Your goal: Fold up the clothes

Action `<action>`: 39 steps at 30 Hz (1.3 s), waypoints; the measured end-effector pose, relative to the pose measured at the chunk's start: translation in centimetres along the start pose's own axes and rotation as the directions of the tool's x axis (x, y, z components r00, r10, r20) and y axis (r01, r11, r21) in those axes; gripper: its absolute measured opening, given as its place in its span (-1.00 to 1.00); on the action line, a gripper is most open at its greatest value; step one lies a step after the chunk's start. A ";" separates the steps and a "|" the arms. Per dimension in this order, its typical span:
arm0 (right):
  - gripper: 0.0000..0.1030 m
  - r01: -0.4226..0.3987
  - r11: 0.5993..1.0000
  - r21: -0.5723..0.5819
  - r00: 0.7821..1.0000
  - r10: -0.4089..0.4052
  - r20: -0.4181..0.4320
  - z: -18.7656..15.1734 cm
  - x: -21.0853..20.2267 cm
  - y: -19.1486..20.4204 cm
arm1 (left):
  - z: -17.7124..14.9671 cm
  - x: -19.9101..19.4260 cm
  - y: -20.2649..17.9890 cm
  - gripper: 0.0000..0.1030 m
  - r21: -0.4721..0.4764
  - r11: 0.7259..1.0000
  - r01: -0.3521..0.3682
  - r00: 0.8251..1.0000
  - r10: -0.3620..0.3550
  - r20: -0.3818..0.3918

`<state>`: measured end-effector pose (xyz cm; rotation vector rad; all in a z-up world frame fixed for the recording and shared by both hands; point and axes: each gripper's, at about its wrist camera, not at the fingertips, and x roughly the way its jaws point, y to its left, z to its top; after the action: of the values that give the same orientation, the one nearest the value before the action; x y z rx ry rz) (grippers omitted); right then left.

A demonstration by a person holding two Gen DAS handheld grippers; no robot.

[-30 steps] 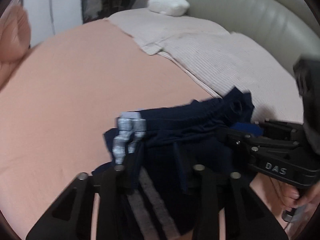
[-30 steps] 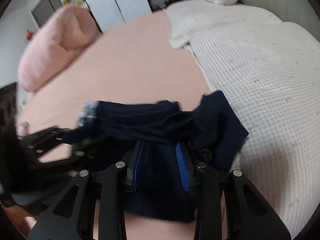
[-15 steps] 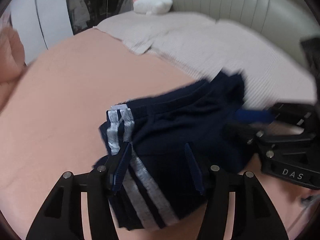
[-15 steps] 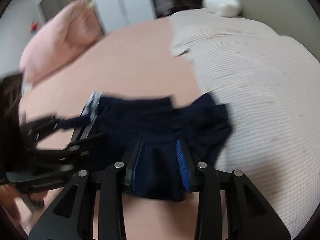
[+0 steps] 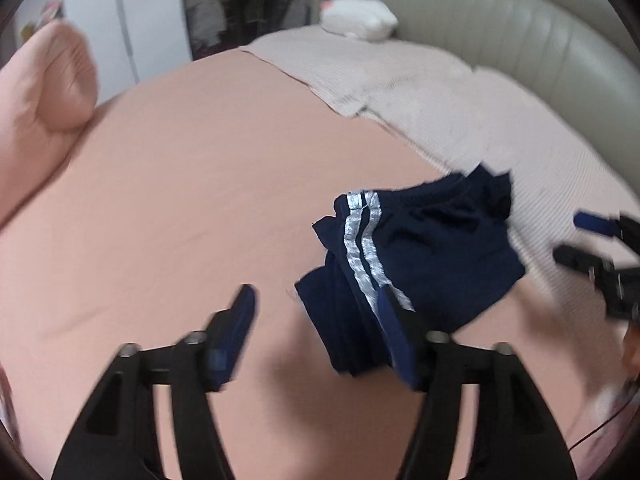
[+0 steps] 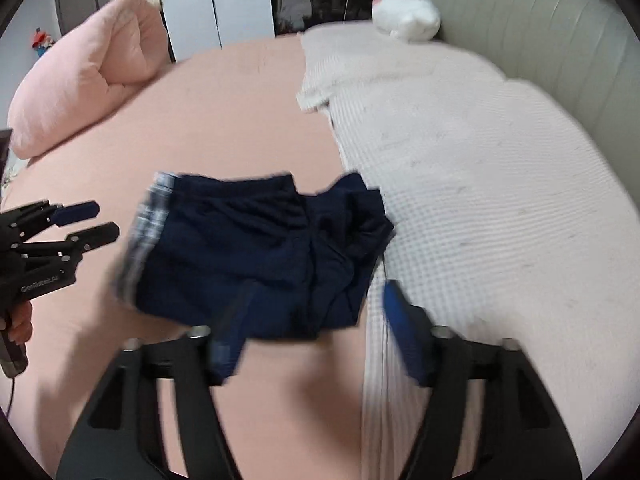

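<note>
Beside the navy shorts (image 6: pixel 256 252) on the bed (image 6: pixel 248 92) lie a white blanket (image 6: pixel 472 168), a pink pillow (image 6: pixel 88 76) and a white plush toy (image 6: pixel 406 20). The left gripper (image 5: pixel 316 320) and right gripper (image 6: pixel 316 316) both have fingers spread wide, holding nothing.

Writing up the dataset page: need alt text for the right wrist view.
Folded navy shorts lie on a pink bed sheet, in front of the open right gripper. The open left gripper is at the left edge.

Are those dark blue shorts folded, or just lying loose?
Folded, roughly. The navy shorts lie doubled into a compact block on the pink sheet, one end bunched. Both grippers are open, off them.
</note>
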<state>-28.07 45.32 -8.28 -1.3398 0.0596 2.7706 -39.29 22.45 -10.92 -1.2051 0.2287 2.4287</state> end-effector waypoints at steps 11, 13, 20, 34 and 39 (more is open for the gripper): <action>0.91 -0.034 0.999 -0.015 0.998 0.035 0.060 1.4 -10.8 12.5 | -3.0 -15.1 5.4 0.64 -0.139 0.978 -0.156 0.982 0.168 0.082; 0.94 -0.051 0.999 -0.014 0.996 0.052 0.071 0.7 -13.1 14.6 | -4.1 -18.0 6.7 0.67 -0.161 0.971 -0.179 0.976 0.196 0.095; 0.98 -0.096 0.995 -0.006 0.992 0.096 0.083 -2.5 -17.7 20.9 | -9.8 -27.8 9.7 0.68 -0.222 0.950 -0.219 0.960 0.251 0.126; 0.98 -0.036 0.999 -0.033 0.992 0.039 0.121 -10.9 -26.7 26.4 | -21.0 -37.8 5.9 0.68 -0.298 0.879 -0.371 0.906 0.413 0.092; 0.98 -0.019 1.000 -0.015 0.994 0.021 0.107 -14.6 -29.0 26.2 | -24.1 -40.0 3.8 0.68 -0.331 0.897 -0.292 0.932 0.345 0.114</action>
<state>-0.68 17.14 5.57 -1.1976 0.0488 2.8589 -2.04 -0.53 5.81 -1.1478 -0.0104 2.9270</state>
